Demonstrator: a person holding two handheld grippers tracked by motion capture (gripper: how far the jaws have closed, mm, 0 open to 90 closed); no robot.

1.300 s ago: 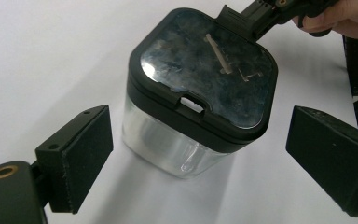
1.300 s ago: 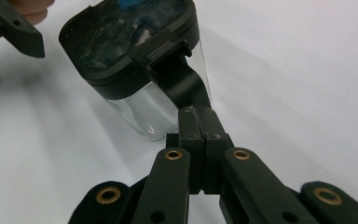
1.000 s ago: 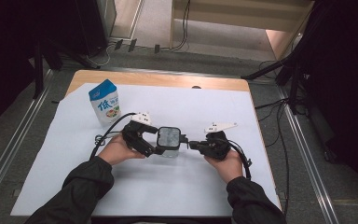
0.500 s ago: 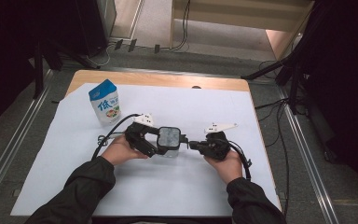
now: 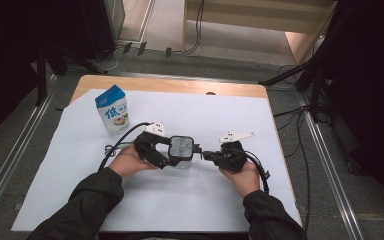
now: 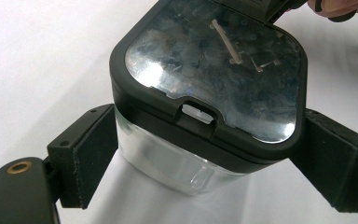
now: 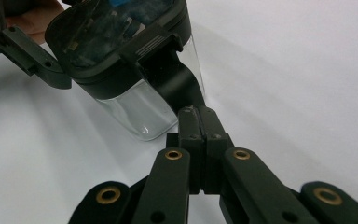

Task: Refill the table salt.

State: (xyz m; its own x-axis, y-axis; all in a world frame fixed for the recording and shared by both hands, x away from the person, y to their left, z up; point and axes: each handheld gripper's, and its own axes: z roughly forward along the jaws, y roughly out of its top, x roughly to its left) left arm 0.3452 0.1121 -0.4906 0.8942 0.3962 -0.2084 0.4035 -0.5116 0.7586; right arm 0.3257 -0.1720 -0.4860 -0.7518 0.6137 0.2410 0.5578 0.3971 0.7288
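A clear plastic container (image 5: 182, 146) with a black lid and see-through window stands on the white sheet at mid table. My left gripper (image 5: 175, 155) comes in from the left, shut on the container's clear body. In the left gripper view its pads (image 6: 93, 154) press both sides of the container (image 6: 177, 163) below the lid (image 6: 214, 70). My right gripper (image 5: 204, 155) reaches in from the right. In the right gripper view it (image 7: 198, 122) is shut on the black clasp (image 7: 175, 77) hanging from the lid's edge, with the container (image 7: 135, 112) tilted just beyond it.
A blue and white milk carton (image 5: 113, 111) stands upright at the back left of the white sheet (image 5: 290, 150). The wooden table (image 5: 180, 86) shows along its far edge. Cables trail from both grippers toward the person's sleeves.
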